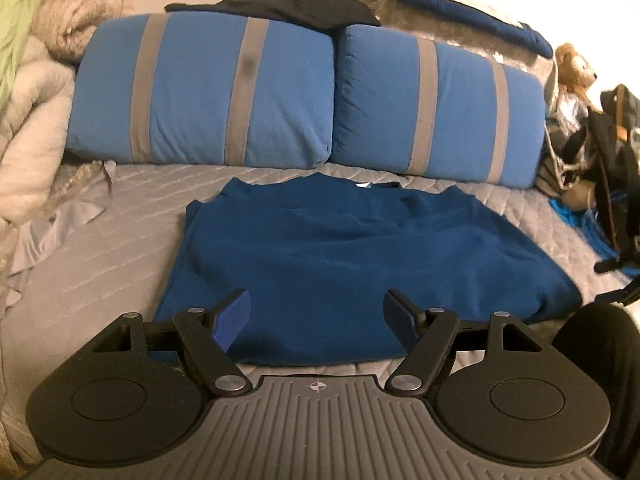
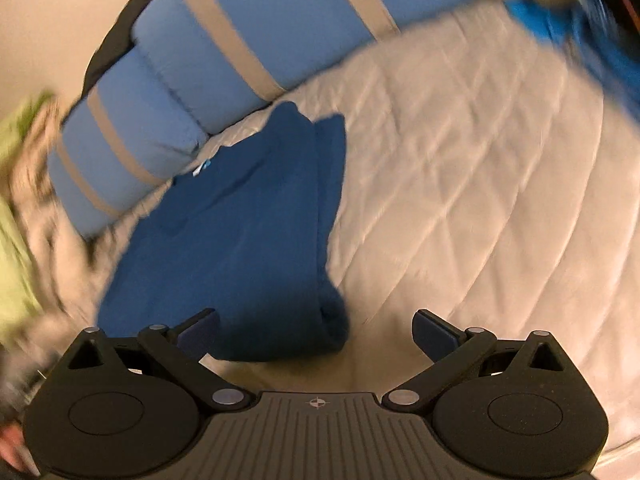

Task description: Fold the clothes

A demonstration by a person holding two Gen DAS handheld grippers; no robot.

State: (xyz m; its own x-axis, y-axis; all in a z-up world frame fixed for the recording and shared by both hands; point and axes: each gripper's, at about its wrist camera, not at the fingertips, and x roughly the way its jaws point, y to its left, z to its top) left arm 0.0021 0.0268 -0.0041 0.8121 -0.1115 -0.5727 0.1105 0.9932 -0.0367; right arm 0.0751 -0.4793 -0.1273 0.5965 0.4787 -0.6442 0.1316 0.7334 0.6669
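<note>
Left gripper (image 1: 316,316) hangs with its fingers spread wide, empty, over the near hem of the dark blue shirt (image 1: 340,256), which lies flat on the grey quilted bed (image 1: 120,240) straight ahead of it. Right gripper (image 2: 316,332) is spread too, gripping nothing, the shirt's near corner just ahead-left between its fingers. Beyond the shirt, two blue striped pillows (image 1: 200,92).

two blue pillows (image 1: 304,96) with grey stripes lean along the back of the grey quilted bed (image 1: 100,248), a teddy bear (image 1: 576,68) sits far right, pale blankets (image 1: 36,92) pile left.
</note>
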